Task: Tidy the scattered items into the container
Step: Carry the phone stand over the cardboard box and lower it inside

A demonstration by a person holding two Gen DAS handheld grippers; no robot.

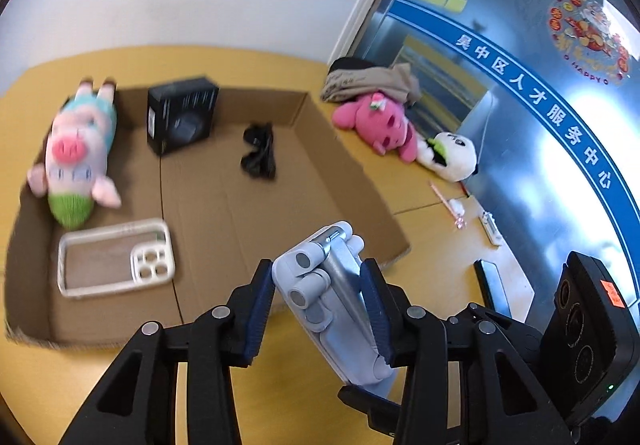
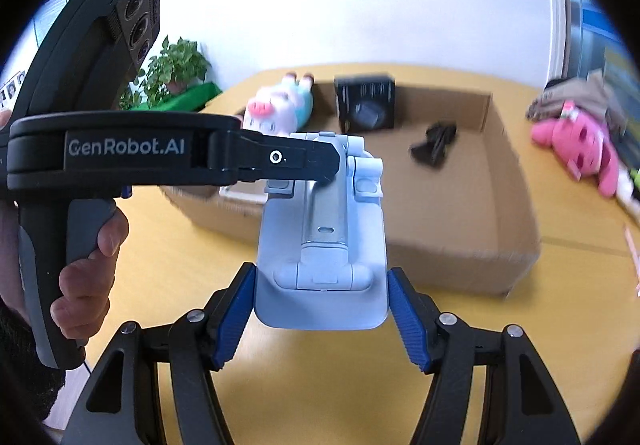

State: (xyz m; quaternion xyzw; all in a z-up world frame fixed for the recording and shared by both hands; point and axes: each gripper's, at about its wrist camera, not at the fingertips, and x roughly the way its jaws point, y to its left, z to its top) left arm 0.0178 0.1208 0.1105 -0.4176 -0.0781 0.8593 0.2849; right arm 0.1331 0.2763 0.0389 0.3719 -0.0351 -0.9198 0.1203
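Both claws grip one pale grey-blue folding phone stand [image 2: 322,241], raised off the yellow desk [image 2: 320,373]. The right claw [image 2: 321,309] is about half open, its blue ribbed pads pressed against the two side edges of the stand's flat base. The left claw [image 1: 318,309] is clenched narrower on the stand's hinged upper end, one pad on each side; in the right wrist view one of its black fingers [image 2: 296,161] crosses the top of the stand. A hand [image 2: 86,269] wraps the left claw's handle.

Beyond the claws, ahead of the stand, sits the open cardboard box [image 1: 352,181]. Inside it lie a plush pig [image 1: 78,153], a black carton [image 1: 182,113], a small black bundle [image 1: 260,151] and a clear phone case [image 1: 114,257]. To the right of the box, on the desk, rest a pink plush [image 1: 380,121] and a panda plush [image 1: 454,157], touching each other.
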